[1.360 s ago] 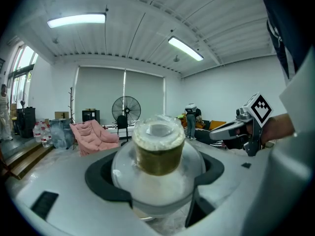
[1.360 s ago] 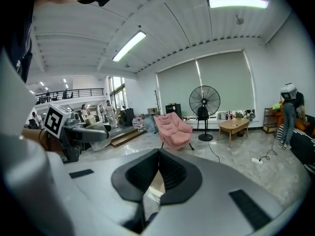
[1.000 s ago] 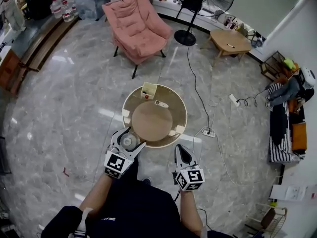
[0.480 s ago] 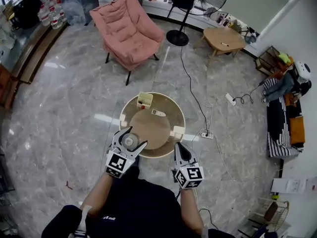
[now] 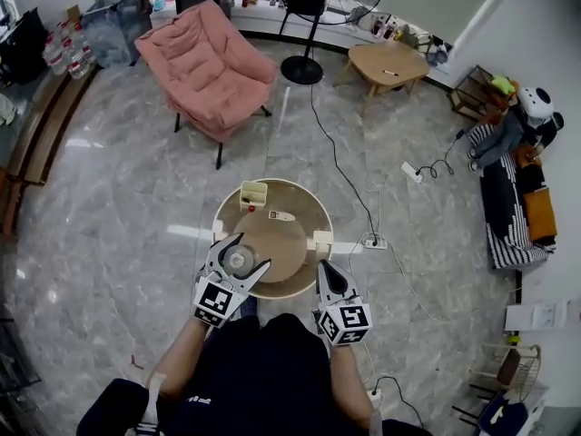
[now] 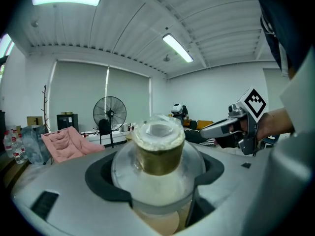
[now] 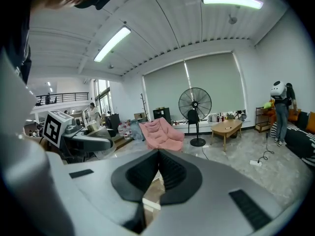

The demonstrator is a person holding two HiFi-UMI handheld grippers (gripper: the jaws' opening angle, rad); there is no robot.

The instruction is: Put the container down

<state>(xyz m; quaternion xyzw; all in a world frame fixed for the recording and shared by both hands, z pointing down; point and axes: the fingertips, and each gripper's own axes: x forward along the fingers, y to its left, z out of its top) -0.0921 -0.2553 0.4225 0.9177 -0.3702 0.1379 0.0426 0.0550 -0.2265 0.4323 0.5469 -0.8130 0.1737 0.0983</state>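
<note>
Container clenched in left claw, over worktop's near-left edge, open wood just ahead, right claw pressed closed, empty, at near-right edge

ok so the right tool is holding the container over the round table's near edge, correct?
Not quite: the left tool holds the container over the round table's near edge. The left gripper view shows its jaws clamped around it; the right tool is shut on nothing.

container base: hidden inside left tool | small white item: too small to identify
</note>
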